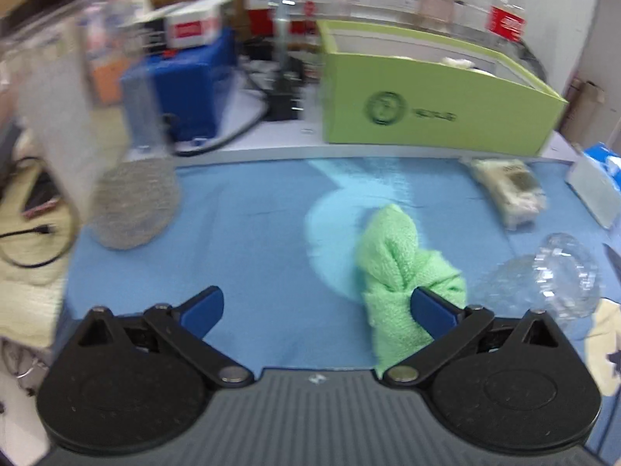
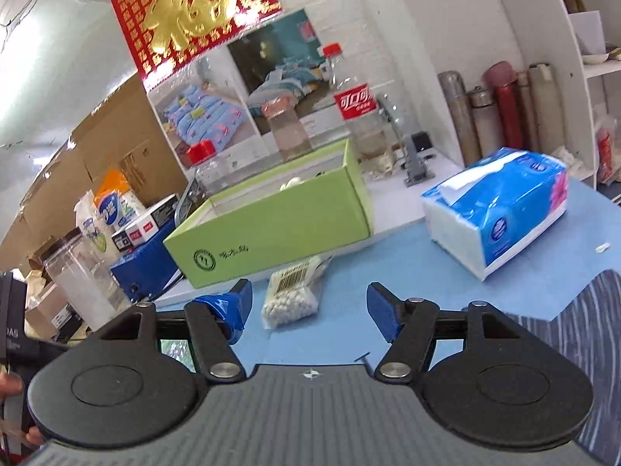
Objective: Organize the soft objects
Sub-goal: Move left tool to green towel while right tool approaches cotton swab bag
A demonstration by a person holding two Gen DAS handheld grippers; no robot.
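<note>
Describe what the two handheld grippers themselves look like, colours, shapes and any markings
Both match. The left gripper and right gripper each have a ribbed dark grey body flanked by two round black discs, black link arms on silver pivot pins, and blue pads on the fingers. A small round mark sits mid-body. No cables show on either gripper.

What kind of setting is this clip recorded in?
Probably a cluttered home or small-office work desk, not a lab: a red paper decoration on the wall, flasks on the desk, cardboard boxes stacked behind a green box.
</note>
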